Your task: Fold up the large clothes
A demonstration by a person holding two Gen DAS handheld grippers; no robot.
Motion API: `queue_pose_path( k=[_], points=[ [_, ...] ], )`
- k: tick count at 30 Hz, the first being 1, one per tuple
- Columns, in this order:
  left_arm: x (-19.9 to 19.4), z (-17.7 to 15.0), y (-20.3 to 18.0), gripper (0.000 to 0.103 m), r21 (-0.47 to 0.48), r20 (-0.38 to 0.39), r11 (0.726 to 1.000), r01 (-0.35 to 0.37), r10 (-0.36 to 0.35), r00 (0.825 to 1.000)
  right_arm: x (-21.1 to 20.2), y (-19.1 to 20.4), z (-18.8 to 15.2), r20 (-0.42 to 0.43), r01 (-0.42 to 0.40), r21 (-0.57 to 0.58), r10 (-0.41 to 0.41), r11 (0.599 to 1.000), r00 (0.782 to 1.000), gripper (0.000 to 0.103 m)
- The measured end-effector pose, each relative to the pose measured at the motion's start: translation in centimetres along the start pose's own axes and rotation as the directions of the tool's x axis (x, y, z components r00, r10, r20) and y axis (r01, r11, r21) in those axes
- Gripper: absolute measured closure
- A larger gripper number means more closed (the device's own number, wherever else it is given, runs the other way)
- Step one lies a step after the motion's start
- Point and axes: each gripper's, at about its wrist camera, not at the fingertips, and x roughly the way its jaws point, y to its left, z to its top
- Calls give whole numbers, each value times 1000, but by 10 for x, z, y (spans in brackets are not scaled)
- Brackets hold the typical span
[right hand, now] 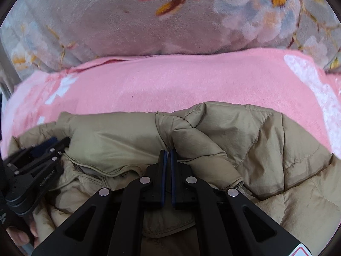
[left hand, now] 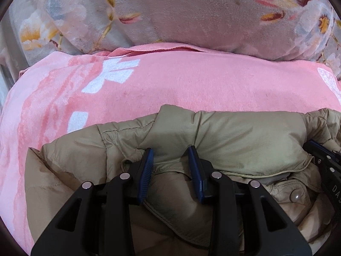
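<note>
A khaki padded jacket [left hand: 234, 136] lies bunched on a pink blanket [left hand: 191, 81]; it also shows in the right wrist view [right hand: 266, 138]. My left gripper [left hand: 171, 151] is open, its blue pads on either side of a fold of the jacket near the collar. My right gripper [right hand: 167, 152] has its pads pressed together at the jacket's folded edge; whether cloth is pinched between them is hidden. The right gripper shows at the right edge of the left wrist view [left hand: 324, 155], and the left gripper at the left of the right wrist view [right hand: 36, 157].
A grey floral blanket or pillow [left hand: 170, 10] is piled behind the pink blanket, also in the right wrist view [right hand: 149, 21]. A snap button [left hand: 295, 196] sits on the jacket front. A bare hand [right hand: 21, 234] holds the left tool.
</note>
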Motion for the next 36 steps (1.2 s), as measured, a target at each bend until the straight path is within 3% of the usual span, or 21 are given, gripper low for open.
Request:
queue_pose_path(
  k=[4,5,6,7,8,10,11,12,14,17,21,23,25,29,31,33,34,36],
  points=[
    [-8,-1,13,69,-49,3,997,59,-59,998,-10,-22,-4,-2,-127,106,128,986,992,103],
    [-14,-3,18,69,-62,-3,995,73,-74,997,-21,-25,-7,-13,-121,123,124,985,992,98],
    [-29,-8,27,67,-77,-15,992,101,-103,995,-42,-29,-13,-13,-120,139,123,983,992,85],
    [-49,-15,36,58,-91,-30,989,118,-122,992,-70,-33,-23,9,-140,144,140,980,990,82],
    [-67,-24,43,36,-90,-31,988,126,-130,991,-93,-37,-32,22,-149,134,147,980,989,73],
    [-111,-49,64,21,-85,-12,983,163,-164,986,-156,-52,-70,49,-138,77,135,987,990,58],
    [-135,-69,78,12,-84,-14,979,188,-190,982,-181,-62,-90,66,-119,61,114,991,991,42],
    [-154,-87,92,10,-89,-33,976,199,-203,979,-208,-70,-114,84,-93,51,88,994,993,32],
    [-185,-132,126,10,-124,-89,968,217,-228,970,-263,-88,-174,106,-37,44,32,998,994,29],
    [-217,-210,182,10,-244,-171,944,222,-268,948,-319,-113,-254,74,27,84,-33,996,997,27],
    [-243,-283,222,11,-396,-193,887,237,-333,923,-360,-138,-342,24,36,202,-41,979,999,27],
    [-266,-299,220,11,-381,-159,893,239,-318,935,-368,-144,-366,33,-20,272,11,962,999,27],
    [-279,-305,211,11,-380,-138,877,295,-369,919,-367,-149,-380,53,-89,341,76,936,996,27],
    [-275,-310,203,12,-470,-109,801,370,-468,877,-347,-143,-385,62,-201,430,194,880,979,26],
    [-277,-314,200,18,-489,-92,802,343,-439,894,-339,-135,-386,84,-241,446,228,862,970,25],
    [-281,-317,199,35,-500,-81,793,348,-443,893,-338,-127,-383,91,-240,429,222,871,971,28],
    [-283,-319,199,39,-507,-79,790,346,-442,893,-336,-125,-383,96,-239,424,219,873,971,38],
    [-286,-320,197,74,-504,-89,801,323,-421,903,-332,-121,-380,92,-228,416,208,880,974,87]
  ],
)
